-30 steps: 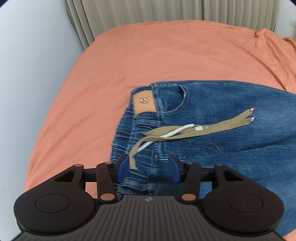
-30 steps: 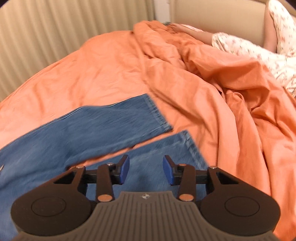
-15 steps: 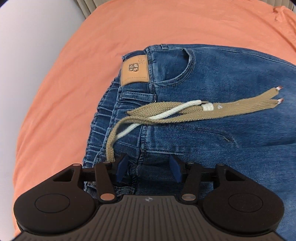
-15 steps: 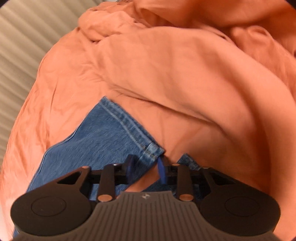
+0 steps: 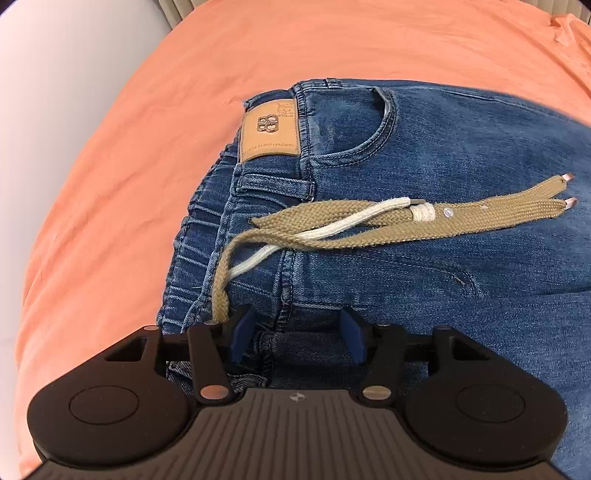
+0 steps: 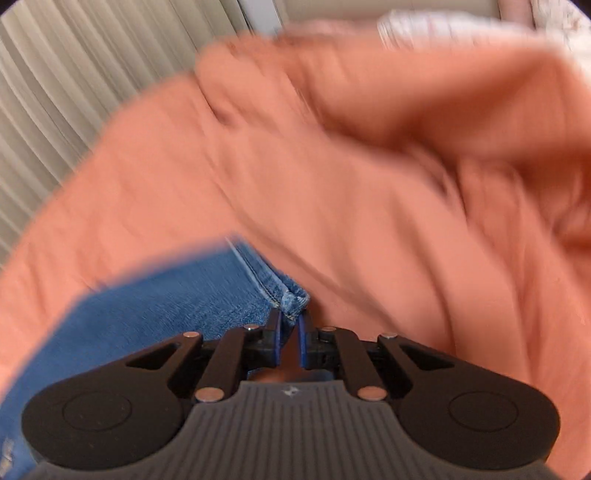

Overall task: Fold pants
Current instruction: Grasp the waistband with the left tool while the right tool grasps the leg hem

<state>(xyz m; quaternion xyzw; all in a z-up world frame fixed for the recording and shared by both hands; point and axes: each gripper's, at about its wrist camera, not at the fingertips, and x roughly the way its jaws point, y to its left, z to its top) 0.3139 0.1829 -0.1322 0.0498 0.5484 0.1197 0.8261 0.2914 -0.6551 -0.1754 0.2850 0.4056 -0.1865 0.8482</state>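
Blue denim pants (image 5: 424,147) lie on the orange bed sheet (image 5: 147,110), waistband toward me, with a tan leather patch (image 5: 269,131) and a tan and white drawstring (image 5: 369,221) across the front. My left gripper (image 5: 295,338) points steeply down at the near end of the elastic waistband; its blue pads stand apart with bunched denim between them, not pressing it. In the blurred right wrist view my right gripper (image 6: 290,325) is shut on the hem corner (image 6: 293,301) of a pant leg (image 6: 166,302).
A rumpled orange duvet (image 6: 443,110) is heaped beyond the leg hem. Beige pleated curtains (image 6: 55,110) hang at the back left. A white wall (image 5: 55,92) runs along the left side of the bed. Something white and patterned (image 6: 443,22) shows at the far right.
My right gripper came down onto the leg hem and shut on its corner. My left gripper dropped closer to the waistband and stands over its near end, still open.
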